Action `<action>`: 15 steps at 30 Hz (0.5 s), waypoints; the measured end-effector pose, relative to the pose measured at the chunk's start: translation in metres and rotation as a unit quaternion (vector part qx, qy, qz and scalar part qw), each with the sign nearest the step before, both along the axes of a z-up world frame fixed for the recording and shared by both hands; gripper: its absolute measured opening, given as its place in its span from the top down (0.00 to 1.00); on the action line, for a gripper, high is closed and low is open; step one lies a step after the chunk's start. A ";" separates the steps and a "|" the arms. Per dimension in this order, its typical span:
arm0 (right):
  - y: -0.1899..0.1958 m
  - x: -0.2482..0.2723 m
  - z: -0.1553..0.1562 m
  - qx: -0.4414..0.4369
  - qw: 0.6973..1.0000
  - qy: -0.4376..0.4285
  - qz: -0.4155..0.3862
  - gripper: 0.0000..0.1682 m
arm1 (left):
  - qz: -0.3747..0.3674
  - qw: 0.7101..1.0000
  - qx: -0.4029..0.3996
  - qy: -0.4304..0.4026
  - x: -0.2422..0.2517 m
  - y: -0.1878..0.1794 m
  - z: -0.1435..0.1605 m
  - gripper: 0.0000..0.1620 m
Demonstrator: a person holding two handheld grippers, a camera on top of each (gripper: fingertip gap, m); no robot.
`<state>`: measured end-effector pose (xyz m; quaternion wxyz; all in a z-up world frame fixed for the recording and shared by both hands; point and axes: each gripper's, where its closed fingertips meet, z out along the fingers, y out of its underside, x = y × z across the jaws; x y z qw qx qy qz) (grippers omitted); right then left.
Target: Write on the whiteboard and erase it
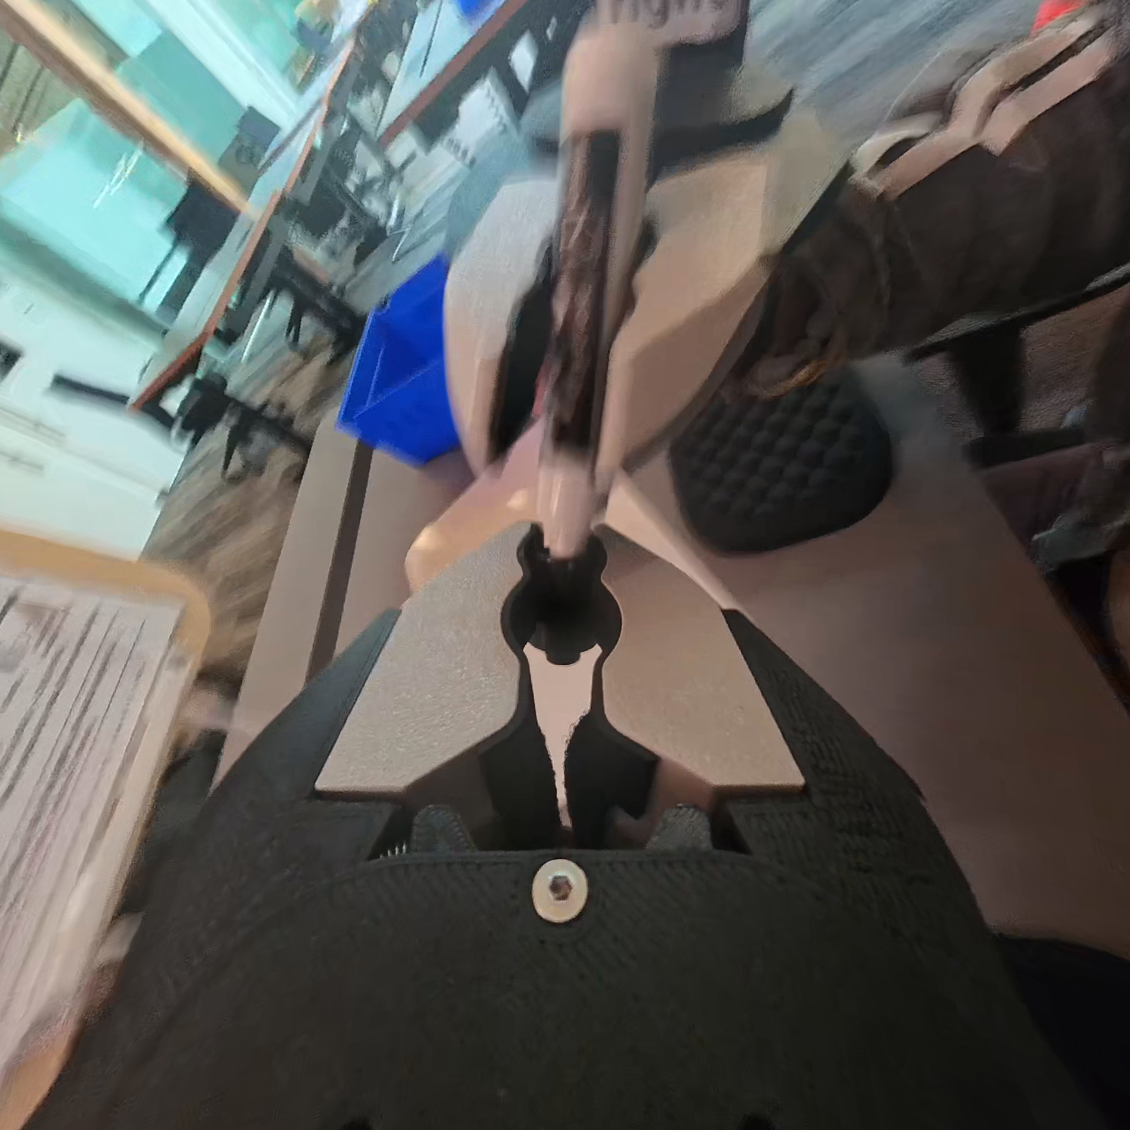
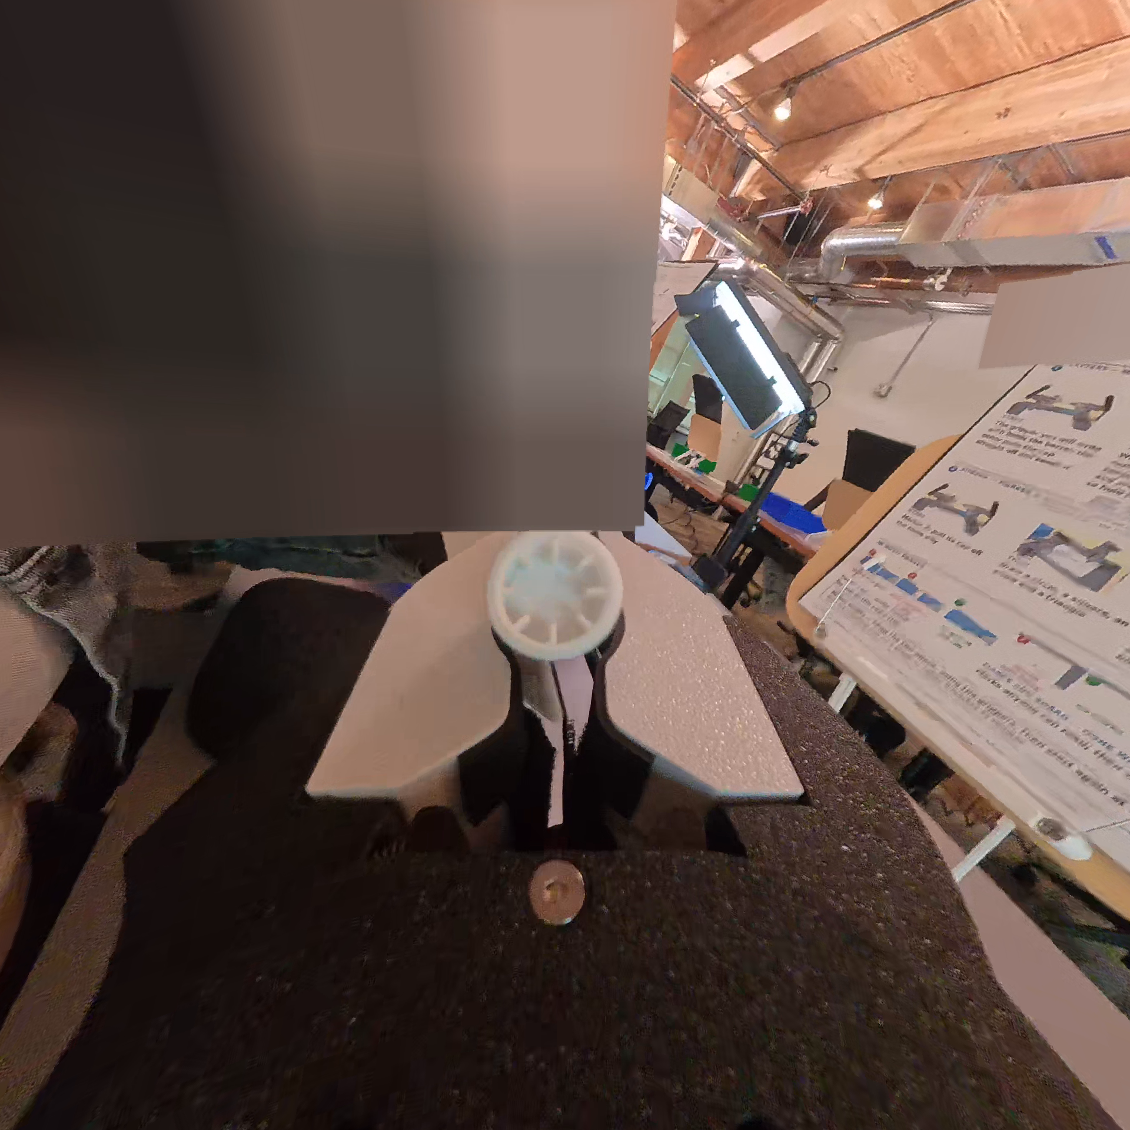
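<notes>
Evidently, the task is judged to be at its opening step, since no whiteboard surface is shown in either view and neither writing nor erasing can be confirmed. An instruction sheet [image 2: 1003,587] on a tilted wooden board is seen to the right in the right wrist view, and a blue bin [image 1: 403,379] lies beyond the grippers in the left wrist view. The marker [image 1: 581,293] is held by its barrel in the closed jaws of the right gripper [image 2: 559,617], its white butt end turned toward that camera. The marker's black cap [image 1: 559,602] is seated in the notch of the left gripper [image 1: 559,611], whose jaws are closed around it. Uncapping, writing and erasing are all left.
</notes>
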<state>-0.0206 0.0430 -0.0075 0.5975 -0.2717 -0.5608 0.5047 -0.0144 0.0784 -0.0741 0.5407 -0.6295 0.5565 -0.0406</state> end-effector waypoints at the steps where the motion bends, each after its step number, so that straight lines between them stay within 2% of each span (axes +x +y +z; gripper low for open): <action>1: 0.004 0.032 0.038 -0.043 0.994 0.096 0.020 0.89 | 0.124 0.987 0.010 0.098 -0.053 0.030 -0.020 0.92; 2: 0.016 0.076 0.073 -0.087 0.981 0.171 0.036 0.89 | 0.206 0.968 -0.002 0.145 -0.111 0.048 -0.042 0.92; 3: 0.029 0.110 0.091 -0.075 0.974 0.214 0.002 0.89 | 0.198 0.976 -0.077 0.039 -0.120 0.042 -0.051 0.92; 4: 0.044 0.118 0.091 -0.046 0.979 0.189 -0.063 0.89 | 0.159 0.980 -0.091 -0.074 -0.103 0.033 -0.031 0.92; 5: 0.057 0.114 0.085 -0.046 0.983 0.150 -0.092 0.89 | 0.146 0.984 -0.046 -0.092 -0.093 0.032 -0.014 0.92; 6: 0.064 0.111 0.080 -0.073 0.985 0.137 -0.079 0.89 | 0.147 0.986 0.001 -0.075 -0.085 0.036 -0.005 0.92; 8: 0.075 0.100 0.069 -0.111 0.984 0.125 -0.061 0.89 | 0.138 0.988 0.006 -0.072 -0.070 0.049 -0.005 0.92; 12: 0.090 0.078 0.046 -0.151 0.981 0.097 -0.068 0.89 | 0.170 0.978 -0.079 -0.096 -0.083 0.089 -0.051 0.92; 15: 0.105 0.049 0.013 -0.182 0.979 0.017 -0.094 0.89 | 0.184 0.961 -0.164 -0.126 -0.094 0.098 -0.095 0.92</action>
